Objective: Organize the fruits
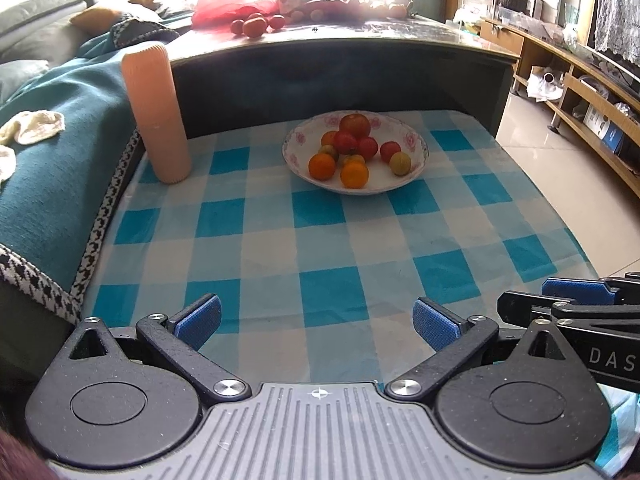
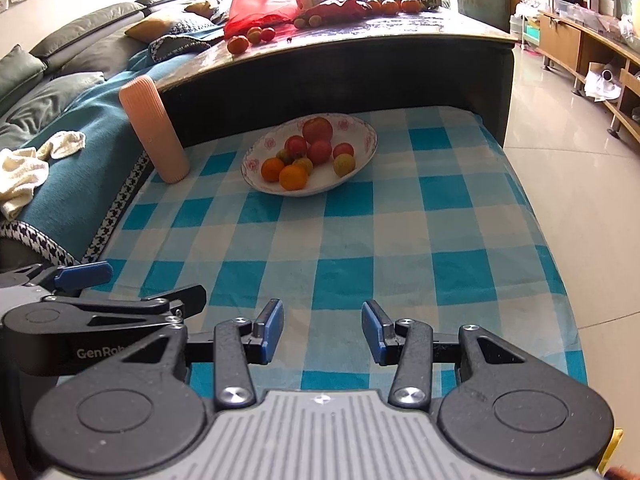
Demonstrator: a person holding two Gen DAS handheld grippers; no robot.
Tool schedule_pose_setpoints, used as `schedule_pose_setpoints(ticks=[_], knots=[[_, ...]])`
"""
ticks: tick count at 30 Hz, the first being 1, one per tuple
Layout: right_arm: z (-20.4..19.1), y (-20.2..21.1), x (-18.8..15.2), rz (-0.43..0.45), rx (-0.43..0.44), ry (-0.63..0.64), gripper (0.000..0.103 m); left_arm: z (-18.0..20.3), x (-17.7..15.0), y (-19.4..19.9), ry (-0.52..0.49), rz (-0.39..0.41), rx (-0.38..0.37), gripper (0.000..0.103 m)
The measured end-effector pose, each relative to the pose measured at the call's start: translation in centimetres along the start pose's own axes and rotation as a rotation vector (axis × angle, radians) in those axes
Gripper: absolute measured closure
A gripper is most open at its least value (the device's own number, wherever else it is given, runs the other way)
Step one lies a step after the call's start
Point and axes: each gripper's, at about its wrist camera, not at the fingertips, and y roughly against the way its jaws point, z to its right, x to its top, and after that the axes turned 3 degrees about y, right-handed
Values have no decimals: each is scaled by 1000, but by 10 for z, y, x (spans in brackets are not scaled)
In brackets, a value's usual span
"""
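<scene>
- The left gripper hangs low over the near end of the blue-and-white checked cloth; its blue-padded fingers stand spread wide, with only cloth between them.
- The right gripper sits just beside it, also over the near end of the cloth; its pads are parted with a clear gap and pinch nothing.
- In the left wrist view the right gripper shows at the lower right edge; in the right wrist view the left gripper shows at the lower left; the two lie side by side, close together.
- The white bowl with a pink flower rim rests on the far part of the cloth, well apart from both pairs of tongs and straight ahead of them; from the right wrist it sits ahead and a little to the left.
- Piled in the bowl are the fruits: red ones toward the back and middle, two orange ones at the front, one yellowish fruit at the right.
- A ribbed peach-coloured cylinder stands nearly upright at the far left corner of the cloth, left of the bowl and apart from it.
- Behind the cloth rises a higher dark table; a few loose red fruits lie near its front edge, beside a red mesh bag.
- A teal blanket lies to the left, with a cream rag on it.
</scene>
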Motion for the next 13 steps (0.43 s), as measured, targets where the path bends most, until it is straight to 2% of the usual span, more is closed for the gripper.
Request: schedule_pose_setpoints(ticks=[13], knots=[[0, 0, -2, -4, -1, 3, 47, 1, -1, 0, -8, 8, 15, 0]])
